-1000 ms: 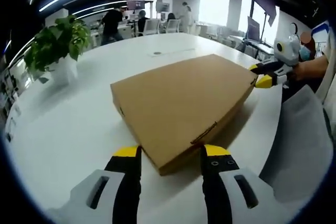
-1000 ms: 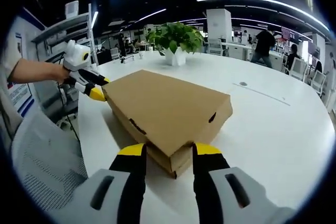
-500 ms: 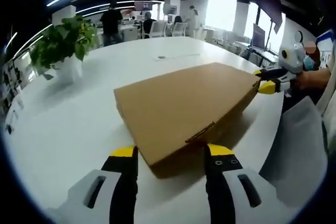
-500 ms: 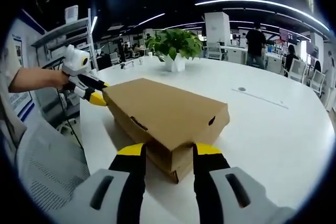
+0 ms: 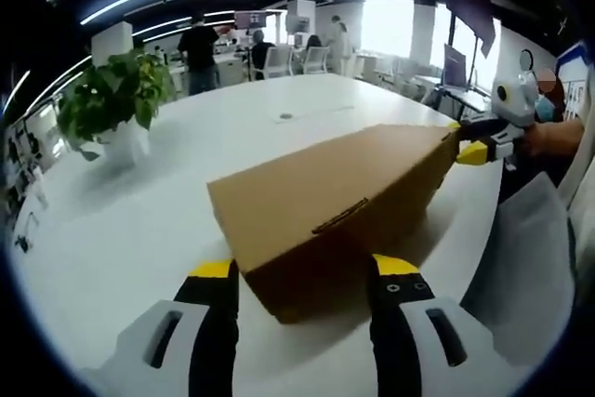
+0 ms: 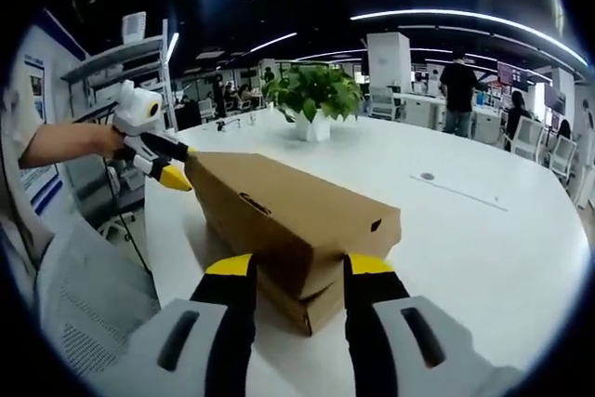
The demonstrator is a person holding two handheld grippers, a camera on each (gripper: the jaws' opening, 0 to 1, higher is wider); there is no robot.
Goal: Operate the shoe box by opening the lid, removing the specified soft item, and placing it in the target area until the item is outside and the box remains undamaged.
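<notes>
Lifting the lid (image 6: 279, 200) off the shoe box (image 5: 325, 220) on the white table (image 5: 139, 220); my left gripper (image 5: 302, 269) and right gripper (image 6: 288, 267) each straddle an end, jaws wide. I'd raise both ends level and slowly, so the cardboard doesn't tear.
</notes>
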